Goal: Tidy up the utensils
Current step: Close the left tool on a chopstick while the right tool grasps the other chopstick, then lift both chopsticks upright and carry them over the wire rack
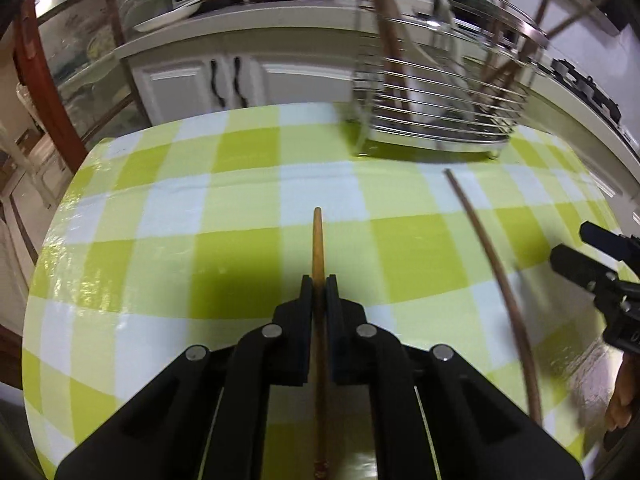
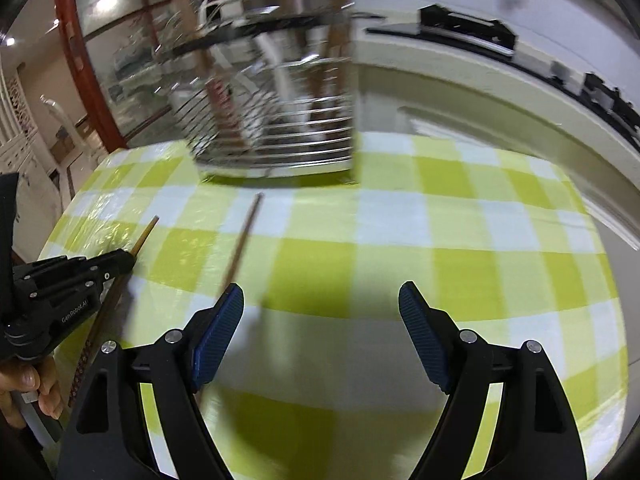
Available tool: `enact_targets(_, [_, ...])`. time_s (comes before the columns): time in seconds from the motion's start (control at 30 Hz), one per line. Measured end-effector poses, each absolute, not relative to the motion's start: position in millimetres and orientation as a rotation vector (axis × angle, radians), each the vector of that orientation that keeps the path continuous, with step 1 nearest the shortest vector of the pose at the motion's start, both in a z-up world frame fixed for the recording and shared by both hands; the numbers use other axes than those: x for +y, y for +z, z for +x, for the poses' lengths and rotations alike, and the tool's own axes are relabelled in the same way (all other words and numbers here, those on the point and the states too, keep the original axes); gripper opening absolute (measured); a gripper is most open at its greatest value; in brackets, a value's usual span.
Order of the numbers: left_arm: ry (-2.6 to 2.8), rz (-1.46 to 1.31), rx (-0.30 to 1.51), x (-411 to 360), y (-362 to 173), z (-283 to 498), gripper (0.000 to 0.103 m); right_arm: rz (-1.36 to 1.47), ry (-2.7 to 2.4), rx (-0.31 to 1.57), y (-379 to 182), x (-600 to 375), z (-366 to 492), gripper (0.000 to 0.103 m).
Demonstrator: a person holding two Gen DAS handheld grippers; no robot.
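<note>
I see the table under a green-and-white checked cloth, its far edge running below white cabinets. A wire rack stands near the far edge toward the right corner, with wooden sticks and a white-handled utensil upright inside, blurred. The whole middle and left of the cloth lie bare, so I have broad room there; the near right part of the cloth in my right view is bare too.

My left gripper is clamped narrow on a light wooden chopstick. It is slim and round, with a patterned band at its near end. Its long axis runs straight along the fingers, tip pointing toward the far edge, above the middle of the table.

A second, darker chopstick lies on the cloth right of the first, apart from it, its tip aimed at the rack's base.

My right gripper stands wide with nothing between its blue pads; the dark chopstick passes just outside its left finger.
</note>
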State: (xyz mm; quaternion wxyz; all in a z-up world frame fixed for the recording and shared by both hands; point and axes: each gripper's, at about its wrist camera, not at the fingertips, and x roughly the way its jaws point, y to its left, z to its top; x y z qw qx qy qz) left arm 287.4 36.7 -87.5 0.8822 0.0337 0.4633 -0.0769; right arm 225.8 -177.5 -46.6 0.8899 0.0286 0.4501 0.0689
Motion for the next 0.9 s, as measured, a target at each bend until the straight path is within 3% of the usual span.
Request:
enact_targets(0.23, [-0.148, 0.043, 0.963, 63.0, -87.7, 292.8, 0.007, 0.020, 0.139, 1.000, -55.9, -137.2, 252.7, 0.073])
enact_targets(0.37, [-0.154, 0.037, 0.974, 65.5, -87.1, 295.6, 0.007, -0.030, 0.133, 1.032, -62.8, -121.6, 261.6, 0.055])
enact_targets(0.47, [-0.158, 0.046, 0.977, 63.7, -87.6, 296.5, 0.007, -0.029, 0.125, 1.034, -62.0, -118.1, 263.2, 0.049])
enact_targets(0.6, [-0.169, 0.059, 0.977, 61.2, -87.8, 298.9, 0.007, -0.043, 0.152, 1.024, -56.5, -110.9, 260.6, 0.022])
enact_targets(0.67, [-0.174, 0.059, 0.979, 61.0, -87.8, 300.1, 0.007, -0.044, 0.160, 1.019, -55.4, -108.6, 259.6, 0.014])
enact_targets(0.9, [-0.184, 0.025, 0.965, 62.4, -84.8, 299.6, 0.007, 0.003, 0.192, 1.013, -54.4, -125.8, 254.4, 0.008])
